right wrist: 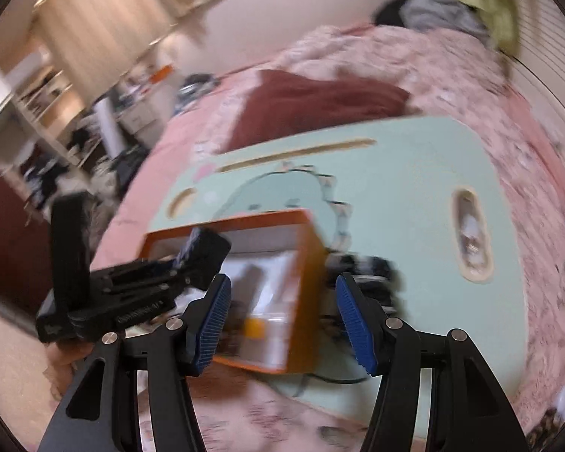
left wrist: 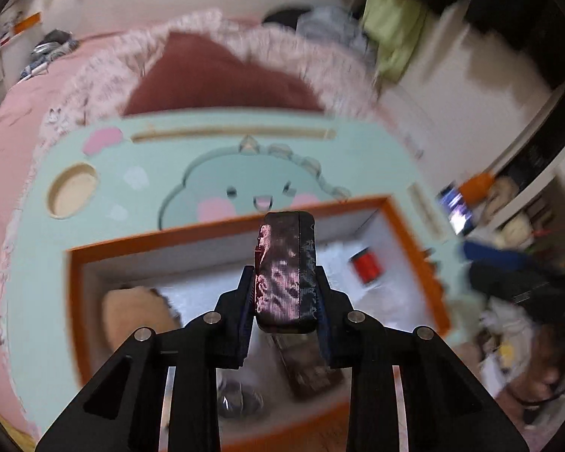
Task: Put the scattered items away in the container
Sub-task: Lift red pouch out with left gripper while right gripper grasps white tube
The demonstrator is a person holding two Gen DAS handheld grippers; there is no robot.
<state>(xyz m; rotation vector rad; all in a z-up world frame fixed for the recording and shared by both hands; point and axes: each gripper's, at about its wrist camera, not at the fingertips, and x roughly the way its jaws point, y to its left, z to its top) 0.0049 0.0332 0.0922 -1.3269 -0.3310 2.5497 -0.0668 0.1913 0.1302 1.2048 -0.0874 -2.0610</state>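
From the left wrist, I am seeing my left tongs [left wrist: 284, 282] clenching a dark rectangular block [left wrist: 285, 269] above the orange-rimmed box [left wrist: 222, 235], where a red spool [left wrist: 366, 266] and a tan item [left wrist: 137, 314] are lying. The right wrist alone is showing my right tongs [right wrist: 282, 314] standing released, nothing between them, with dark clutter [right wrist: 369, 273] sitting on the mint surface [right wrist: 406, 173] just beside the box.
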